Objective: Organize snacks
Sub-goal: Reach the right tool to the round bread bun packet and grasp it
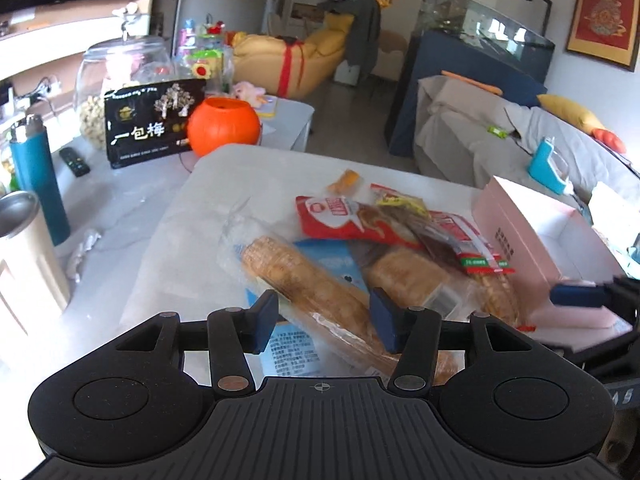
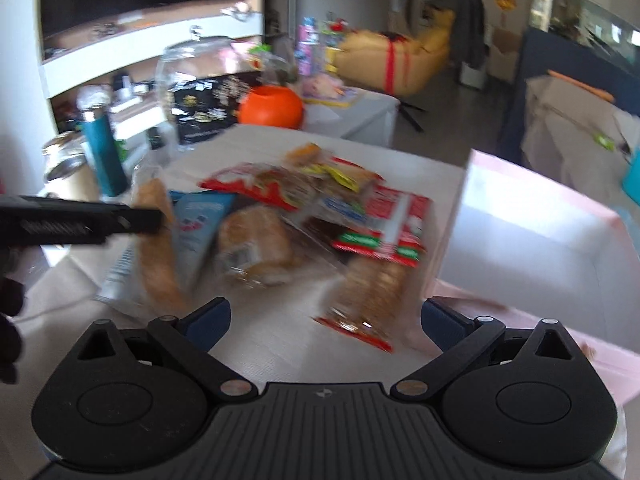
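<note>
A heap of snack packets lies on the white table (image 1: 192,240). It includes a long bread in clear wrap (image 1: 312,280), a blue packet (image 1: 332,264), a wrapped bun (image 1: 404,276), a red packet (image 1: 340,216) and a red-edged long packet (image 1: 494,284). My left gripper (image 1: 324,314) hovers over the long bread, its blue pads on either side without pressing. The right gripper (image 2: 326,320) stands wide open in front of the red-edged packet (image 2: 368,292), holding nothing. An open pink box (image 1: 516,232) stands on the right; in the right wrist view this box (image 2: 520,208) looks blurred.
At the back left stand an orange pumpkin bucket (image 1: 224,124), a black printed box (image 1: 152,124) and a glass jar (image 1: 120,64). A teal bottle (image 1: 36,176), a steel cup (image 1: 20,240) and a remote (image 1: 74,162) crowd the left side. A covered sofa (image 1: 480,128) lies beyond the table.
</note>
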